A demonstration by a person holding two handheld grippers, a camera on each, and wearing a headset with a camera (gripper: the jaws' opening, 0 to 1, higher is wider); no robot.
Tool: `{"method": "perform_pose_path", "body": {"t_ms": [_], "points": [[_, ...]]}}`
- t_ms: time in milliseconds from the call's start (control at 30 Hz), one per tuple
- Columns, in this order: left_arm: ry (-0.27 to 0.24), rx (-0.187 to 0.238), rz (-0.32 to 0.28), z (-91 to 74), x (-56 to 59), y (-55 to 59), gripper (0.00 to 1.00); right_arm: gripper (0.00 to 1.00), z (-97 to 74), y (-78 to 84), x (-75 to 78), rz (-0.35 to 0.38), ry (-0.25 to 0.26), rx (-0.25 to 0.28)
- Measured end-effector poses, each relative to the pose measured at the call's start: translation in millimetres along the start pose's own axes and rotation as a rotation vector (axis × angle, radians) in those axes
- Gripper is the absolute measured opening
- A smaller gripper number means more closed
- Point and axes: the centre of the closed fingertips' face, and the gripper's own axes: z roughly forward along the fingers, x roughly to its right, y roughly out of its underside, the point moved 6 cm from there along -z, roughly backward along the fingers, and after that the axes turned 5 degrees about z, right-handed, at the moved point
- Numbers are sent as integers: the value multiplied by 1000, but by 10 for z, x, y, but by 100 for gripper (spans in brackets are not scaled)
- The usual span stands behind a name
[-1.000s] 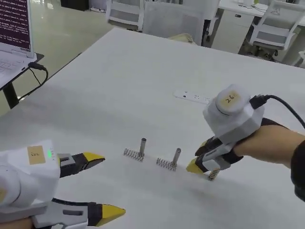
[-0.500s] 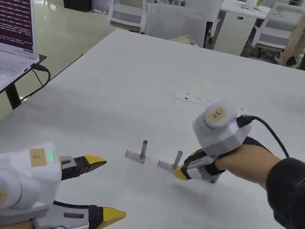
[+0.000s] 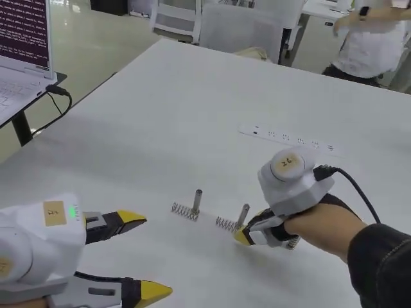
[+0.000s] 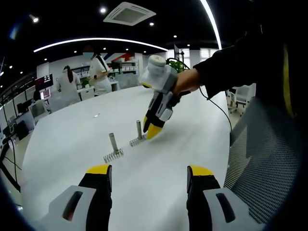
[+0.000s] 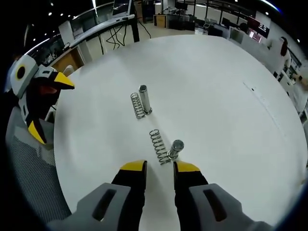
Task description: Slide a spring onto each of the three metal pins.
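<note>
Right tongs narrowly parted, seemingly empty, just short of a spring beside its pin; left tongs wide.

My head camera looks forward and down across the white table, the left gripper close at its bottom edge. The left gripper camera sits low, facing across that surface toward the right gripper. The right gripper camera looks down from close on the nearer pin. All three share that pin and the farther pin
</note>
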Motion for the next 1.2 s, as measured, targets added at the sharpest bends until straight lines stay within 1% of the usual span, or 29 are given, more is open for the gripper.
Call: {"method": "perform_pose_path", "body": {"t_ms": [267,400,533,633,967,1200], "points": [[0,-2,-4,-6,-3,11,58,19,76,5,21,21,-1,-1],[1,-3,-6,-2,-3,19,58,19,90,17,-7,15,-16,3],[-1,-3,-6,-3,-5,20,58,18,96,34,-21,13,-16,-4],[0,-3,-6,0,-4,21,58,16,92,33,-57,11,-26,-7],[0,-2,-6,1,-4,20,57,16,147,47,-150,-28,-29,-14],[1,-2,-6,2,1,18,57,15,166,38,-203,-89,-17,-30]]}}
